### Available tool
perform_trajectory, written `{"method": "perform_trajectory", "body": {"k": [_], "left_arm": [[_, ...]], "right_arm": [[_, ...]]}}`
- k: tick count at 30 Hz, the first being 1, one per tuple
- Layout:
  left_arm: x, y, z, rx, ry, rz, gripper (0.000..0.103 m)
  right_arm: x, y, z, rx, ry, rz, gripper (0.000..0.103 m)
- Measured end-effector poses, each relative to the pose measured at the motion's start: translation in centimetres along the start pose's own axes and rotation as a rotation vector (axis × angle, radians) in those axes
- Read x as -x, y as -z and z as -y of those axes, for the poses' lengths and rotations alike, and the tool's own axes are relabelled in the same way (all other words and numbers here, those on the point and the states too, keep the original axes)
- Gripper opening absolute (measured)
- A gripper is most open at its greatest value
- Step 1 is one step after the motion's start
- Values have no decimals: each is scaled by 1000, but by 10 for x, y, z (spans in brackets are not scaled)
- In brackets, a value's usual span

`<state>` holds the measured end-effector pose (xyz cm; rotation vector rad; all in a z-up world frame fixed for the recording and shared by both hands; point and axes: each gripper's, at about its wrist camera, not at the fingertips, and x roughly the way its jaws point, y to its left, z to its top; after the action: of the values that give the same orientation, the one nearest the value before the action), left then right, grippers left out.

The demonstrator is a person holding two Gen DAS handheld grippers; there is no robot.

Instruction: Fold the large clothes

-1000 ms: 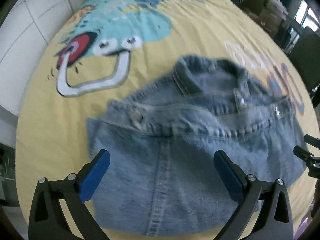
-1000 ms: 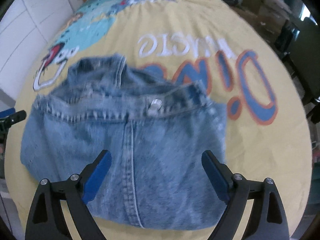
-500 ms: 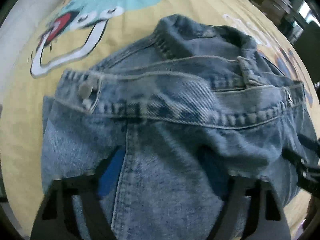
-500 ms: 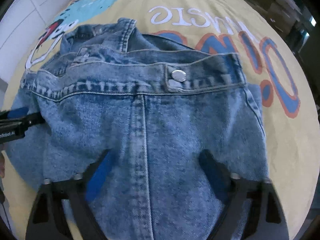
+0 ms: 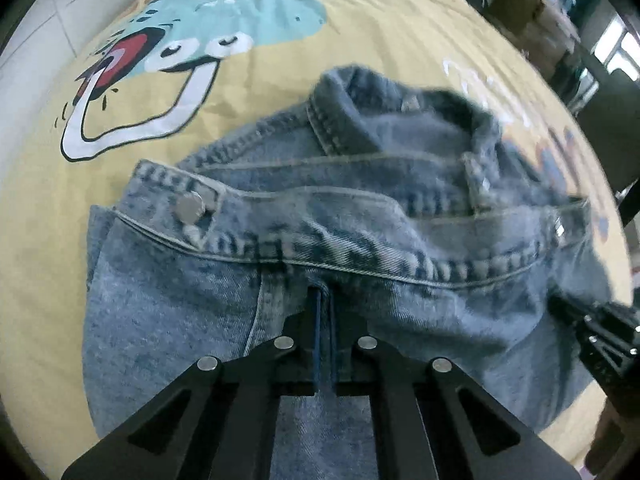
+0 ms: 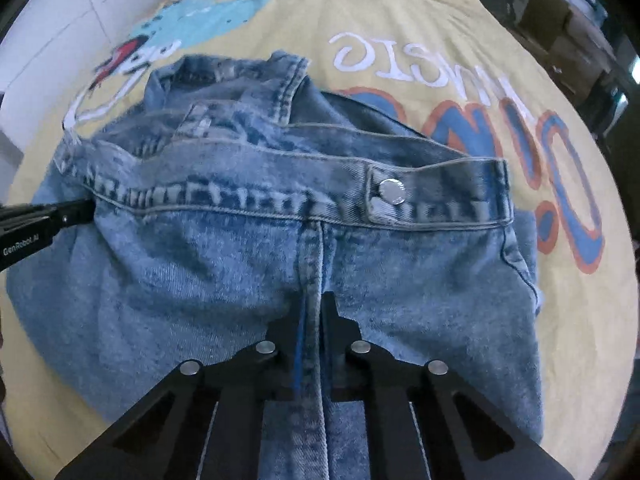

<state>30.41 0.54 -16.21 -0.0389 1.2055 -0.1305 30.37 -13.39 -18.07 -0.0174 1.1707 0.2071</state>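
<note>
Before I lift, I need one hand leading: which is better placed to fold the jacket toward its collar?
Neither clearly: left gripper and right gripper have both just closed on the jacket near edge.

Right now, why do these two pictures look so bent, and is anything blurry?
Left wrist view: fisheye bulges the yellow bedsheet, corners go black, the denim jacket collar is smeared, window glare upper right. Right wrist view: same bulge, sharper denim, the metal button glints, far print soft.
</note>
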Motion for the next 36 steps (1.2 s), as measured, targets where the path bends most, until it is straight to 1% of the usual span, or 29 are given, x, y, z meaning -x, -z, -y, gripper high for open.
{"method": "perform_trajectory", "body": {"k": [2, 4, 5, 7, 8, 9, 10, 12, 15, 16, 17, 18, 19, 20, 21, 22, 24, 26, 29, 32, 34, 36], "left_arm": [[7, -5, -3, 10, 6, 27, 0], [6, -6, -6, 18, 13, 19, 0], [3, -4, -8, 15, 5, 12, 1], [-9, 1, -7, 1, -14, -10, 1], [-15, 3, -6, -9, -25, -12, 1], [-16, 6, -4, -22, -38, -6, 1], [-16, 7, -1, -41, -57, 2, 1], [-15, 7, 2, -50, -72, 7, 2], [-7, 6, 1, -39, -60, 3, 4], [-5, 5, 2, -39, -59, 4, 10], [1, 6, 4, -44, -61, 13, 32], [8, 8, 5, -53, -61, 27, 51], [17, 11, 8, -69, -56, 47, 85], [23, 15, 10, -81, -46, 65, 92], [31, 18, 14, -94, -40, 80, 92], [38, 23, 18, -110, -38, 94, 93], [44, 30, 25, -127, -36, 111, 101], [52, 41, 28, -139, -28, 139, 102], [52, 57, 27, -144, -47, 162, 102], [37, 72, 19, -127, -59, 122, 102], [27, 80, 12, -108, -65, 95, 102], [22, 89, 3, -101, -87, 98, 102]], "right_arm": [[7, -4, 5, -26, -15, 17, 6], [14, -7, 4, -31, -4, 56, 4], [14, -7, 3, -26, 2, 59, 4], [2, -6, 2, -25, 8, 27, 4], [-6, -3, 2, -25, 6, -1, 4], [-12, -2, 2, -29, 3, -9, 4], [-15, -1, 3, -37, -3, -8, 4], [-13, -2, 5, -56, -17, -2, 5], [-5, -2, 10, -68, -32, 9, 10], [0, -2, 12, -69, -27, 16, 13], [5, -2, 13, -71, -19, 24, 25], [12, -1, 12, -70, -13, 35, 39], [17, 1, 11, -68, -13, 45, 47], [24, 2, 8, -70, -14, 61, 66], [32, 5, 7, -76, -21, 81, 78], [38, 8, 4, -76, -32, 97, 80], [45, 12, -2, -68, -31, 116, 81], [55, 24, -8, -51, -4, 153, 81], [61, 43, -16, -36, 27, 194, 83], [59, 62, -20, -27, 51, 204, 83], [51, 72, -23, -24, 70, 196, 83], [42, 80, -24, -14, 98, 191, 83]]}}
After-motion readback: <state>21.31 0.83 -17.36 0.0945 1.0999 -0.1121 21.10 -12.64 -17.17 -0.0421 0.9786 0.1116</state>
